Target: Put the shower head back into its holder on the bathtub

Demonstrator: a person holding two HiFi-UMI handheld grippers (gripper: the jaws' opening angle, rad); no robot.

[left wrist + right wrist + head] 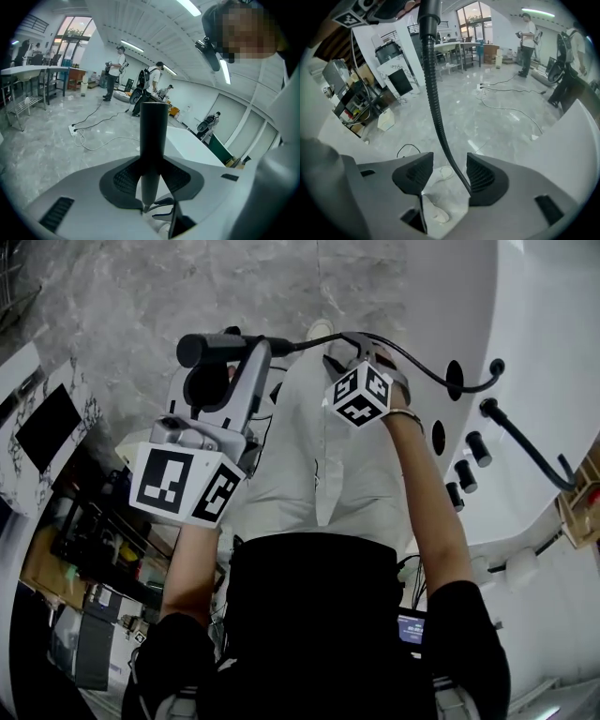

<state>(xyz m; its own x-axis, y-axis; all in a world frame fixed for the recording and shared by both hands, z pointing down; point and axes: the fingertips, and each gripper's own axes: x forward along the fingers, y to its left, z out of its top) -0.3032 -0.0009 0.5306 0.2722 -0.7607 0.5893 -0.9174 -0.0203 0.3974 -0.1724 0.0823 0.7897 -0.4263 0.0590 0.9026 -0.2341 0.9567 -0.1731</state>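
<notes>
The left gripper (pixel 151 180) carries the black shower head (pixel 154 131), fingers pinching its handle; the right gripper (pixel 449 174), fingers spread, likely corrals the hose (pixel 436 108) beside the bathtub (pixel 544 324).

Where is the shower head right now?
Head view, upper left: the shower head is clamped in the left gripper, over the floor, left of the bathtub; its hose runs through the open right gripper.

Perhaps a showroom: marble floor (pixel 454 108), white bathtub (pixel 553 334), loose cables (pixel 513 111).
</notes>
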